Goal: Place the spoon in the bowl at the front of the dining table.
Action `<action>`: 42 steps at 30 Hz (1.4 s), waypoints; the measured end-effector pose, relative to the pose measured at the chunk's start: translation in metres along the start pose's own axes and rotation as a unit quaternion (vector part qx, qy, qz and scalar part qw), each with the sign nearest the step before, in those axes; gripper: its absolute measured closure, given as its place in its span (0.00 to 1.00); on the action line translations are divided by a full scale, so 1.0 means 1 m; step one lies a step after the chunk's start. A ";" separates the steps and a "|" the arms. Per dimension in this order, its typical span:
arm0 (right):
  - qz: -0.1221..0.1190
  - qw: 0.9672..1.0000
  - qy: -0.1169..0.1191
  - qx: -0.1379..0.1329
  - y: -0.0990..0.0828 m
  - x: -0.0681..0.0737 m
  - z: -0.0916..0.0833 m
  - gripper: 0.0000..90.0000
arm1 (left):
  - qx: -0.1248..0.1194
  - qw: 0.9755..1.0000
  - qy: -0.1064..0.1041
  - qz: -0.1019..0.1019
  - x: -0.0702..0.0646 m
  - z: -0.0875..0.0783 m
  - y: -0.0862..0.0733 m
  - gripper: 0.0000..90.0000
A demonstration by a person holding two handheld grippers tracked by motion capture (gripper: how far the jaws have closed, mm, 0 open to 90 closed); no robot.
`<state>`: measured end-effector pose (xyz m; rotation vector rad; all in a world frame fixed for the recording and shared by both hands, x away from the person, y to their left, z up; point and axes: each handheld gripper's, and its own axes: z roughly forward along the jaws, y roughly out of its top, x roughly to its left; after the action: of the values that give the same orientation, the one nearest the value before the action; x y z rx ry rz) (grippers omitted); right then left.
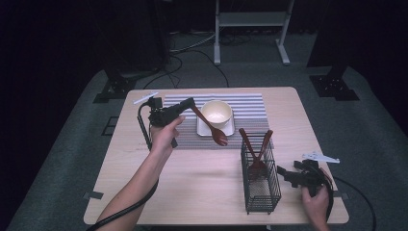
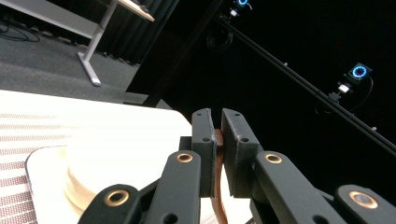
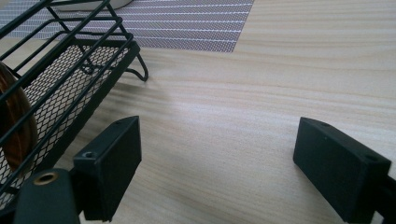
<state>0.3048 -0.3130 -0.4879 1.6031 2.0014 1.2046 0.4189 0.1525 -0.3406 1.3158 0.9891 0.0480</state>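
My left gripper (image 1: 191, 103) is shut on the handle of a brown wooden spoon (image 1: 211, 128), which hangs slanted over the striped placemat (image 1: 250, 108), its bowl low in front of the cream bowl (image 1: 217, 112). The left gripper view has the jaws pressed together on the thin brown spoon handle (image 2: 217, 186), with the cream bowl (image 2: 84, 172) on its white square plate (image 2: 39, 161) below. A black wire basket (image 1: 260, 175) at the front right holds two more wooden utensils (image 1: 256, 151). My right gripper (image 1: 284, 174) rests open just right of the wire basket (image 3: 60, 79), nothing between its jaws.
The cream bowl stands on a white square plate (image 1: 232, 129) on the placemat. The wooden table (image 1: 192, 187) has bare room in front of the placemat and left of the basket. A white frame's legs (image 1: 250, 29) stand on the floor beyond the table.
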 end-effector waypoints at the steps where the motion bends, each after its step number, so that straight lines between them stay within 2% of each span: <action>1: 0.000 1.000 0.000 0.000 0.000 0.000 0.000 0.16 | 0.000 1.000 0.000 0.000 0.000 0.000 0.000 0.93; 15: 0.000 1.000 0.000 0.000 0.000 0.000 0.000 0.16 | -0.006 1.000 0.025 -0.006 0.015 0.014 0.002 0.93; 28: 0.001 1.000 0.002 0.000 0.000 -0.001 0.000 0.16 | -0.020 0.998 0.049 -0.022 0.032 0.025 0.006 0.93; 42: 0.007 1.000 0.003 -0.003 0.000 -0.001 0.000 0.16 | -0.027 0.997 0.068 -0.026 0.041 0.036 0.012 0.93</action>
<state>0.3048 -0.3145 -0.4880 1.6151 1.9929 1.2209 0.4724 0.1502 -0.3566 1.2481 1.1309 0.1256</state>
